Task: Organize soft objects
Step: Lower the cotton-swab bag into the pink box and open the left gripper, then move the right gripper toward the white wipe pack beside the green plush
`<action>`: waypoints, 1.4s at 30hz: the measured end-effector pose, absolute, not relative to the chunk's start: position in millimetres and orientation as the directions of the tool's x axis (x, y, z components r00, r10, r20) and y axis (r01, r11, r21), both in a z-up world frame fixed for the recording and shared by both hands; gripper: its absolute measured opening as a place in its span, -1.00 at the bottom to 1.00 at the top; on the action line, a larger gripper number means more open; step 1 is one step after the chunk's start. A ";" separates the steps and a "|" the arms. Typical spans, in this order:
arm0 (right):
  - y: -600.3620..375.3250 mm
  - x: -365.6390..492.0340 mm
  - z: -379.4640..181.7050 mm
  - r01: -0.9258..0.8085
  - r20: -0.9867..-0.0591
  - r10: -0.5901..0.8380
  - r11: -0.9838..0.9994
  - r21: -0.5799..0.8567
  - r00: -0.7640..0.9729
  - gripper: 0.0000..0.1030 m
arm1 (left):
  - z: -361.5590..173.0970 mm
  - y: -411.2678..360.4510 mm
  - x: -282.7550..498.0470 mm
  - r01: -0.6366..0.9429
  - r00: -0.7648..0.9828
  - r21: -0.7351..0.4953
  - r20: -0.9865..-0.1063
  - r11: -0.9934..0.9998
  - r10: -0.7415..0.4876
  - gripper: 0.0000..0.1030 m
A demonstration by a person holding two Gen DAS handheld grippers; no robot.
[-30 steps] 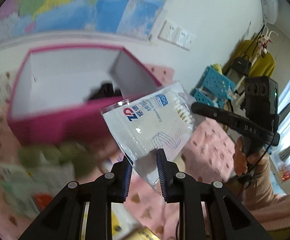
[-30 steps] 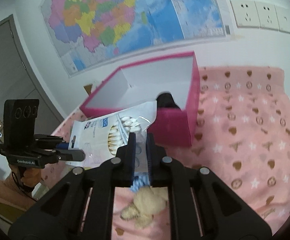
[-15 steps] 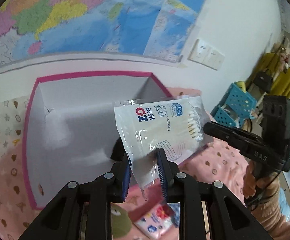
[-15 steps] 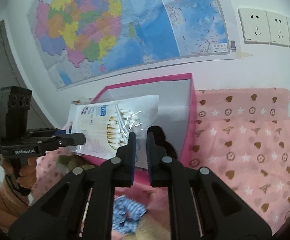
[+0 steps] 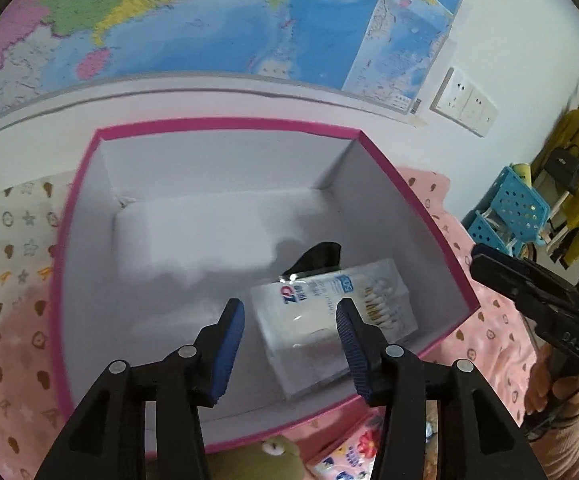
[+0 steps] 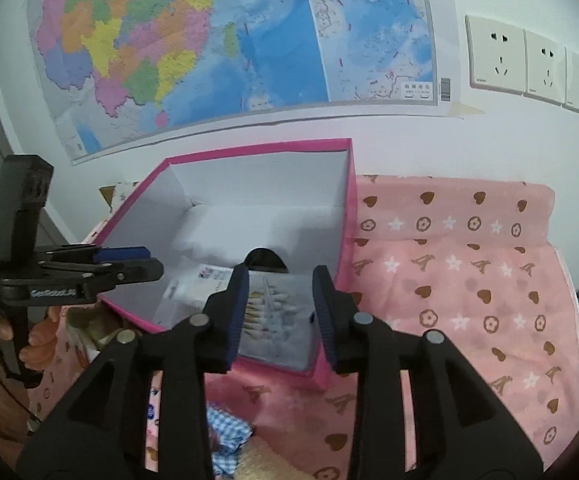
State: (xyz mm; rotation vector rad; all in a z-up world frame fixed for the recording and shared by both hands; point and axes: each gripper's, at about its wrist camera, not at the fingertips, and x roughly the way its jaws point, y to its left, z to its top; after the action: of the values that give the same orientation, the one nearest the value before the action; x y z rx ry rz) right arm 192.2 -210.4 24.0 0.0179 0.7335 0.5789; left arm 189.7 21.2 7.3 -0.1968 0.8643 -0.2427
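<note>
box: pink box (image 5: 417, 200) with white insides, sitting open against the wall under the map (image 6: 193, 40). using it as my landmark for everything.

swab pack: the clear bag of cotton swabs (image 5: 331, 312) is lying inside the box now, on the floor of it, in the near right corner by the right wall.

left gripper (image 5: 290, 316): hanging over the near edge of the box, just let go, jaws have just been opening and now stand partly apart. the pack shows between the pads from my camera but it's down on the box floor, pads aren't on it, nothing held.

right gripper (image 6: 281, 294): same deal, over the near right corner of the box, jaws just opened partway, empty. swab pack (image 6: 273, 308) is below and between the tips, not touched.

which way it points: pack lies flat-ish, printed side up. long axis runs from the near wall of the box back toward the middle, slanted a bit. swab heads are along the side closer to the right wall.

black thing (image 5: 317, 256): something dark in the box right behind the pack, touching or just beside its far end, can't tell what it is.

outside the box: pink patterned blanket (image 6: 469, 280) all around, a green plush (image 5: 265, 460) and a blue checked cloth (image 6: 225, 436) just in front of the near wall.
</note>
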 end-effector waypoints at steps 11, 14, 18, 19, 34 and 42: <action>-209.5 139.6 33.8 -0.604 -0.563 0.634 0.749 0.273 0.531 -0.14 | 35.7 60.0 113.0 0.125 0.728 -0.247 -0.635 0.961 -0.258 0.07; -207.0 125.1 35.2 -0.637 -0.547 0.673 0.712 0.295 0.498 -0.12 | 34.3 69.5 92.2 0.112 0.742 -0.243 -0.625 0.964 -0.244 0.09; -200.0 108.8 31.6 -0.674 -0.542 0.717 0.661 0.329 0.439 -0.11 | 23.7 78.4 68.4 0.100 0.736 -0.264 -0.630 0.959 -0.250 0.09; -197.6 103.9 29.8 -0.684 -0.543 0.726 0.648 0.335 0.422 -0.11 | 20.3 80.1 63.0 0.097 0.734 -0.272 -0.631 0.957 -0.253 0.09; -157.5 69.0 -12.0 -0.739 -0.603 0.765 0.538 0.404 0.227 -0.10 | -29.6 113.7 20.4 -0.071 0.723 -0.289 -0.674 0.955 -0.150 0.09; -112.7 64.0 -29.5 -0.775 -0.613 0.779 0.468 0.425 0.135 -0.10 | -49.8 145.7 25.7 -0.121 0.702 -0.309 -0.699 0.943 -0.139 0.09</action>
State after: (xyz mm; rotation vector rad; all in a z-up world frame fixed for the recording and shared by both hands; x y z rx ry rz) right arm 64.0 -112.7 -29.5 0.0056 0.8914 1.1254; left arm 25.7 145.7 -49.8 -0.3474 0.7969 -0.0102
